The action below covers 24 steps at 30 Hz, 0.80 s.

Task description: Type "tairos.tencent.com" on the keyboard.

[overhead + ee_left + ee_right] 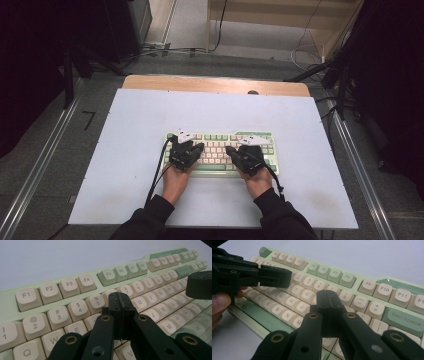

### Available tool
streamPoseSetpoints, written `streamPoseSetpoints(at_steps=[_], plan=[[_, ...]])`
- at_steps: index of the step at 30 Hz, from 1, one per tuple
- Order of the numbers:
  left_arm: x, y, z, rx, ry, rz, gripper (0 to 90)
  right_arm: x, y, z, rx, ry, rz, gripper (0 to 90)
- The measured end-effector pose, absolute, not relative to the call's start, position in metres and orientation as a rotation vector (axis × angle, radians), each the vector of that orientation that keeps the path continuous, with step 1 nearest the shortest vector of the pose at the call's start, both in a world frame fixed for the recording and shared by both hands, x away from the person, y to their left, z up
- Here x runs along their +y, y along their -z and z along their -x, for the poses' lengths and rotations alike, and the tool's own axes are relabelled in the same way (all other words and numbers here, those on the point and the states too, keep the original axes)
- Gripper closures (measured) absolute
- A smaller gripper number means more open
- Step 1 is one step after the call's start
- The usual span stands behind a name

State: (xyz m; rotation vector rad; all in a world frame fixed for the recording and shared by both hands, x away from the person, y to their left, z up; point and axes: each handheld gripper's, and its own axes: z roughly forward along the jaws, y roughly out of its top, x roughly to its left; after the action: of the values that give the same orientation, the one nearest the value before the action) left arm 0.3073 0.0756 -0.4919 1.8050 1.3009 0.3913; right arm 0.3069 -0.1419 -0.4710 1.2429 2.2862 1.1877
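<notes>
While your two grippers hover over the pale-green keyboard with cream plastic keycaps, both are closed on nothing.
Left gripper sits near "%5"; right gripper sits left of "Backspace".

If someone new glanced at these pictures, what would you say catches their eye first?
Most striking is the pale green keyboard with cream keycaps, lying near the middle of the white table top. Two black grippers are poised over it, the left gripper above its left half and the right gripper above its right half, each in a hand entering from the near edge. In both gripper views the jaws are pressed together with nothing between them.
</notes>
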Motion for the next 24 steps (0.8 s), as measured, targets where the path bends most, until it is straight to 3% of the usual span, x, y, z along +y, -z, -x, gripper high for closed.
streamPoseSetpoints(at_steps=[24], plan=[[0.090, 0.481, -0.304, 1.304, -0.383, -1.762, 90.0, -0.143, 0.470, -0.306, 2.287, -1.193, -1.241, 87.8]])
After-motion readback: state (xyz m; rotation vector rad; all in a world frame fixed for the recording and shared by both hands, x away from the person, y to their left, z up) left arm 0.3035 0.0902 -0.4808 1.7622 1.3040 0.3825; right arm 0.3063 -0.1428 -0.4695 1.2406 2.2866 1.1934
